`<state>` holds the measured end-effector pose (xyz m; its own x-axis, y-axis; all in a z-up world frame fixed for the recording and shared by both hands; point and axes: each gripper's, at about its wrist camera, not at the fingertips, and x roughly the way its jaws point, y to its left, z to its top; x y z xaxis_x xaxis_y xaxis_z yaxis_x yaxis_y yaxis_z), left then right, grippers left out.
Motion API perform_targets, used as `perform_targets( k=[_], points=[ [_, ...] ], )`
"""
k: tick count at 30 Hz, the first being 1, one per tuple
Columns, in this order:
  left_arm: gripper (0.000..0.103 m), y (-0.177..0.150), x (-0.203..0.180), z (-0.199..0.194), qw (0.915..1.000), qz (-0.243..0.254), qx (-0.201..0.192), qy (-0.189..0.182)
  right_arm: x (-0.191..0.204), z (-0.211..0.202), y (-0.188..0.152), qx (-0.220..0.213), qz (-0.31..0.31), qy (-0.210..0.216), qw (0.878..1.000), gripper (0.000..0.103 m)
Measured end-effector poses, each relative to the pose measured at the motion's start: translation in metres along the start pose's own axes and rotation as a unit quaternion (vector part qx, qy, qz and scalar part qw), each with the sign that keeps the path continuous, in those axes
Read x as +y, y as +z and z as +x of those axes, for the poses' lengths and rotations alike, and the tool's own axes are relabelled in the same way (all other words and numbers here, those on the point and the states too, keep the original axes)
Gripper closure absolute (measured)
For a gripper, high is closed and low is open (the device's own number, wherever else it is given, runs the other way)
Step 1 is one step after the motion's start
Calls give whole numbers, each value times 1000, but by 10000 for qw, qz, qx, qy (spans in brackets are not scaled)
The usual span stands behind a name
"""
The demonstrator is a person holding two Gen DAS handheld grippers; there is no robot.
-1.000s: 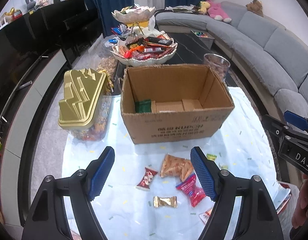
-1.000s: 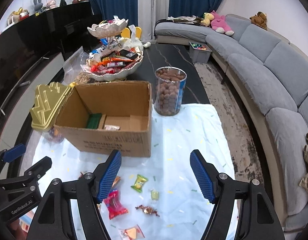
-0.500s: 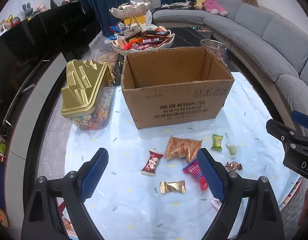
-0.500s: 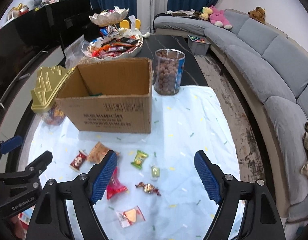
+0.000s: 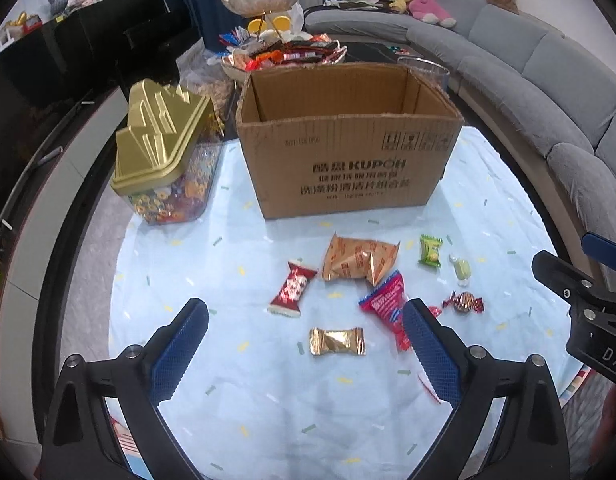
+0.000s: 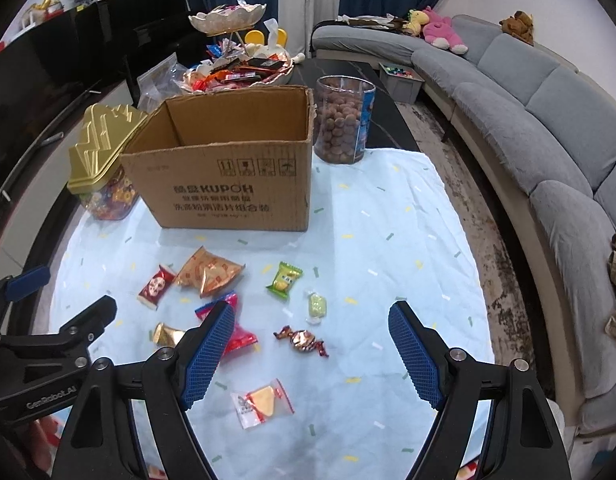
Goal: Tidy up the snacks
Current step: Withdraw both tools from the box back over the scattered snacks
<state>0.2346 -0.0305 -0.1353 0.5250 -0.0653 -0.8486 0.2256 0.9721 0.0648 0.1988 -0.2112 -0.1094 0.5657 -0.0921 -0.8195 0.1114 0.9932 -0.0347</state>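
Reaching for loose snacks: left tongs (image 5: 304,344) spread wide, having just widened, over gold-wrapped candy (image 5: 337,341); right tongs (image 6: 309,350) apart above twist-wrapped sweet (image 6: 302,339). Next: drop, pinch, carry to cardboard box (image 5: 347,176) at tabletop's far side.

I see a brown box (image 5: 347,152), a gold lid (image 5: 160,140), a pale blue confetti-flecked cloth (image 5: 248,380) and a grey sofa (image 5: 547,72).

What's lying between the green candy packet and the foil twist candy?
In the right wrist view, only a small pale green wrapped candy lies between the green candy packet and the foil twist candy.
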Motion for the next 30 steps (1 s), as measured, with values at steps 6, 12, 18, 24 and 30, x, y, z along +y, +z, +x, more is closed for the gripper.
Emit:
perform_targets(
  k=[6,12,18,24,30],
  points=[
    [4,-15,-1,10,10000,-18,16,-36,8,1,-20,-45,-115,40,9999,23],
    [4,-31,-3,25,9999,-3,58,-92,13,12,-40,98,-211,88,9997,23],
    [3,-43,-7,42,9999,45,111,-125,18,24,-58,291,-346,158,9988,23],
    [2,-50,-8,59,9996,146,112,-206,23,37,-69,406,-460,173,9980,23],
    [2,-53,-9,70,9992,201,159,-292,26,49,-77,581,-509,219,9968,23]
  ],
)
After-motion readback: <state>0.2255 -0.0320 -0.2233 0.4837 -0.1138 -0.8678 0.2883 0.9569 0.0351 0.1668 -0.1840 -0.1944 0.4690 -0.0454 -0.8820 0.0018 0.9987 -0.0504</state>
